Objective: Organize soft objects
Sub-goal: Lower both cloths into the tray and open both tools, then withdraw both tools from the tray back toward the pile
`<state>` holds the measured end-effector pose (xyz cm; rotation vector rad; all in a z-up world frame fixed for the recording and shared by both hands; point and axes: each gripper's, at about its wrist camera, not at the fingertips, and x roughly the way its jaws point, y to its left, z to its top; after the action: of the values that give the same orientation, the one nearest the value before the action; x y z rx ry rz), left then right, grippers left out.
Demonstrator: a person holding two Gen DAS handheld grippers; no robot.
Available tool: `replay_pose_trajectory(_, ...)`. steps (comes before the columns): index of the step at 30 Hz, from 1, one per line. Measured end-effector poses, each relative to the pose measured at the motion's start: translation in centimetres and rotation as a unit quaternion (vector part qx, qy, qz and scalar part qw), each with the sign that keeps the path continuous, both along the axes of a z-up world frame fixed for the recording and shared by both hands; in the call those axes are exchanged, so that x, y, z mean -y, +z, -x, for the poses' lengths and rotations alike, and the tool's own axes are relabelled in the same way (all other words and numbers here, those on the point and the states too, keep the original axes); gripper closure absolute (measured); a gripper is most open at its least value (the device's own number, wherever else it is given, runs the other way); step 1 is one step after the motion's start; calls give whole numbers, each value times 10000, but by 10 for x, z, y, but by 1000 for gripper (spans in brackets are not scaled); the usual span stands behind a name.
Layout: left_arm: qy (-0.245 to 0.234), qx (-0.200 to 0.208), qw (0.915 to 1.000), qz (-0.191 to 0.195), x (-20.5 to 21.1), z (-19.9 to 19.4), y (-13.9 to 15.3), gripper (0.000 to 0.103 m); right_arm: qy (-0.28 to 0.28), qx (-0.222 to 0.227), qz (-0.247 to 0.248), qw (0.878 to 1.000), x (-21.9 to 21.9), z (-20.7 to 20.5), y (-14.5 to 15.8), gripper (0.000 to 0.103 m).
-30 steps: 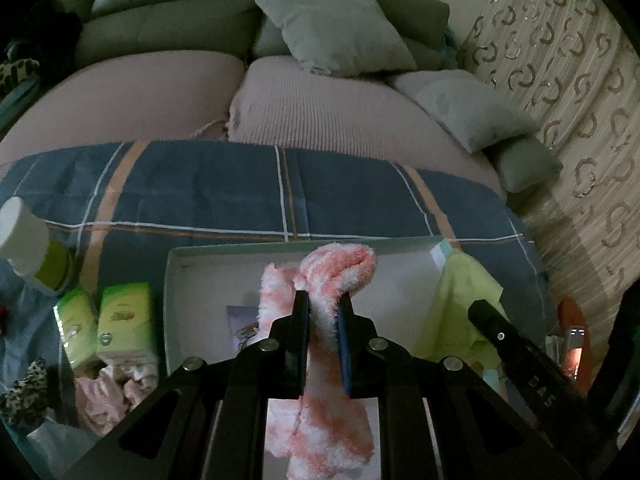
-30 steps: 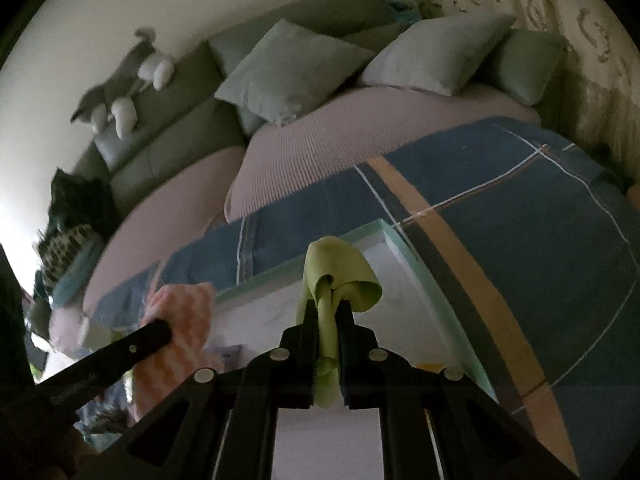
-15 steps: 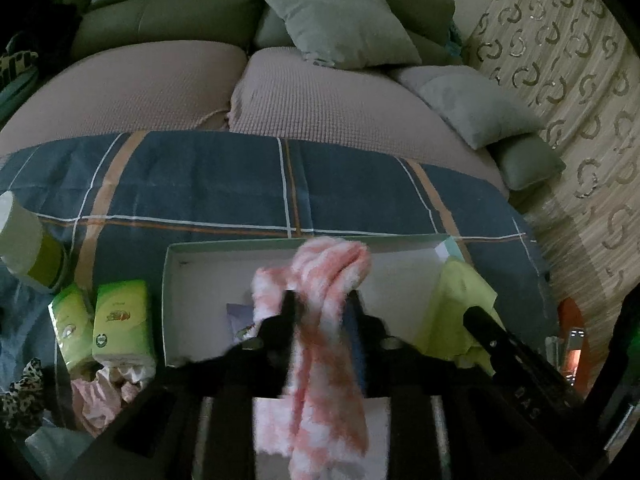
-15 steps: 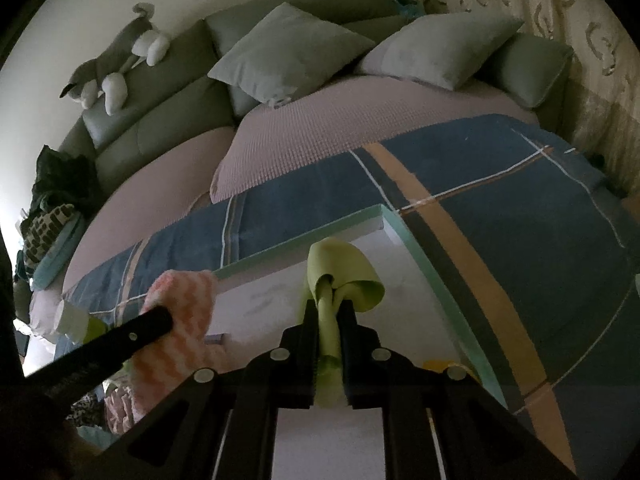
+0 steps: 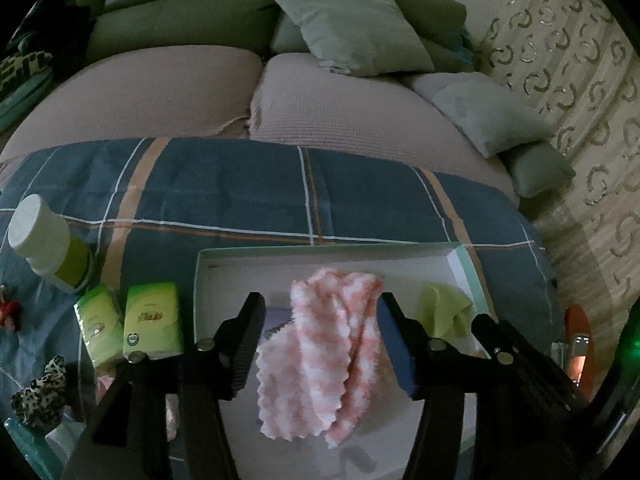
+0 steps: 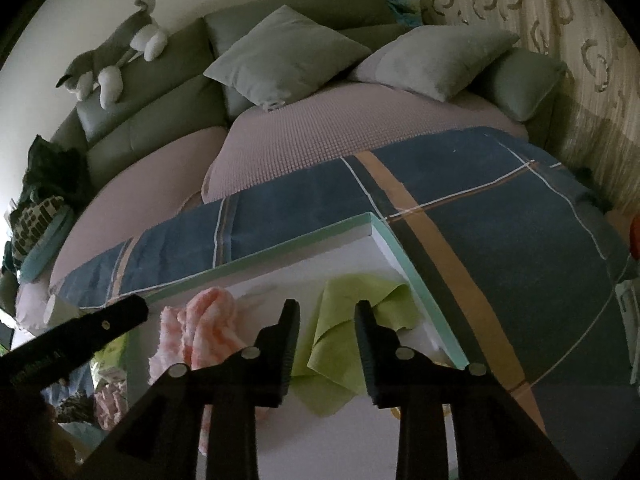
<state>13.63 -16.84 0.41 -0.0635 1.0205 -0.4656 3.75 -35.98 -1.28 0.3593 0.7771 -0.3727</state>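
Observation:
A white box with a mint-green rim (image 5: 320, 249) (image 6: 416, 276) lies on the blue plaid blanket. A fluffy pink-and-white sock (image 5: 332, 356) (image 6: 200, 324) hangs loose between the spread fingers of my left gripper (image 5: 320, 312), which is open above the box. A lime-green cloth (image 6: 352, 332) (image 5: 440, 312) lies in the box's right part, below my right gripper (image 6: 327, 312), which is open with nothing held.
Two green tissue packs (image 5: 132, 324), a white-capped jar (image 5: 48, 248) and a leopard scrunchie (image 5: 40, 396) lie left of the box. Grey cushions (image 6: 288, 56) and a plush husky (image 6: 112, 56) sit on the sofa behind. A patterned curtain (image 5: 580, 80) hangs at right.
Both grippers have opened. The pink sock and the green cloth were let go and have dropped toward the box floor.

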Motion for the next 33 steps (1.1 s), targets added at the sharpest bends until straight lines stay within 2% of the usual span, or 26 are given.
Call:
replay_pose_trajectory(1,34,-7,10000,-8,-1,-1,-1,36,-8,-15,6,10000,0,0,0,50)
replay_pose_trajectory(6,289,-83,9995,-71,-9,-6,-6,29,48,-142,69,9999,-3,-3,-4,32)
replay_pose_trajectory(10,626,-120,9978,-158,-20,-11,-10,15,22,-229,240,9994,-8,-4,-6,18)
replay_pose_trajectory(14,925,-102,9956,-114,-34,-16,-13,10,-47,-248,270,9993,-8,-3,-6,9)
replay_pose_trajectory(15,996,-79,9949,-120,-38,-16,-13,7,-59,-255,275,9993,-8,-3,-7,1)
replay_pose_trajectory(16,1049,-44,9944,-137,-40,-17,-13,2,-72,-253,289,9992,-8,-3,-6,0)
replay_pose_trajectory(23,1316,104,9912,-23,-56,-18,-9,1,-137,-336,234,9991,-7,-2,-8,0)
replay_pose_trajectory(30,1219,240,9922,-61,-57,-14,-3,0,-102,-331,198,9992,-8,0,-6,0)
replay_pose_trajectory(33,1167,351,9925,40,-58,-9,4,0,-48,-354,218,9991,-13,1,-6,0)
